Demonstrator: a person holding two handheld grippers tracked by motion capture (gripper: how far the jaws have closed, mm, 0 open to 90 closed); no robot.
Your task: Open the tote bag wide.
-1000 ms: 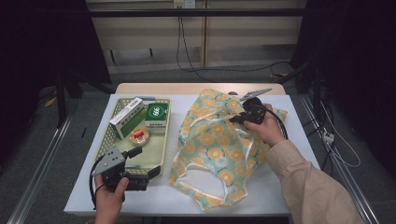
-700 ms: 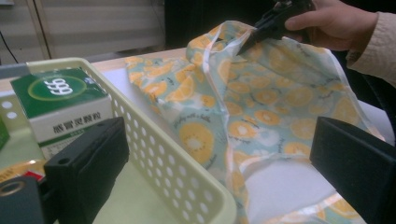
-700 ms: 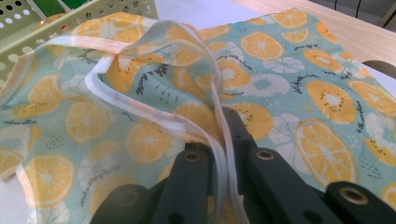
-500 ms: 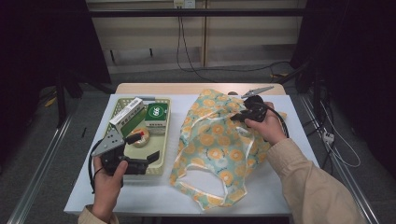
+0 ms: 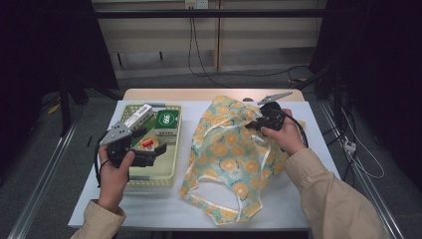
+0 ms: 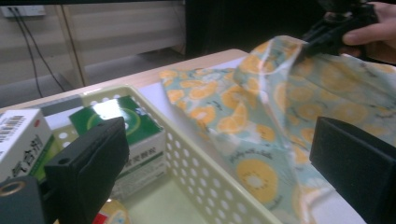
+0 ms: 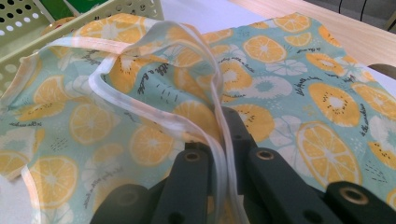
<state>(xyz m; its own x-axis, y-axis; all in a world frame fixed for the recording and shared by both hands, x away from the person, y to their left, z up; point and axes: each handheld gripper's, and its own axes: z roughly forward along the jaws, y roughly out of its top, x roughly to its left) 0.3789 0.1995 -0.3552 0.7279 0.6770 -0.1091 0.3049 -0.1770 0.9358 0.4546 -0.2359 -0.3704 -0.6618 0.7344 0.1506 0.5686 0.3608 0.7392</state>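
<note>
A fabric bag [image 5: 226, 154] printed with orange slices lies spread on the white table, right of centre. My right gripper [image 5: 250, 125] is shut on its white-trimmed upper edge; in the right gripper view the trim [image 7: 218, 116] runs between the closed jaws. My left gripper [image 5: 157, 152] hovers over a pale green basket [image 5: 175, 164], jaws wide open with nothing between them. In the left gripper view the left gripper [image 6: 224, 158] looks past the basket rim [image 6: 187, 135] toward the bag [image 6: 261, 121] and the right gripper [image 6: 327, 35].
The basket holds a green box [image 5: 166, 122], a white and green box [image 5: 137, 115] and a small round item with red on it [image 5: 148, 143]. The table's wooden far edge [image 5: 199, 93] lies behind, and cables run down its right side.
My left gripper has risen and moved away from the table's near edge, from the basket's front to over its middle. The right gripper and the bag have stayed put.
</note>
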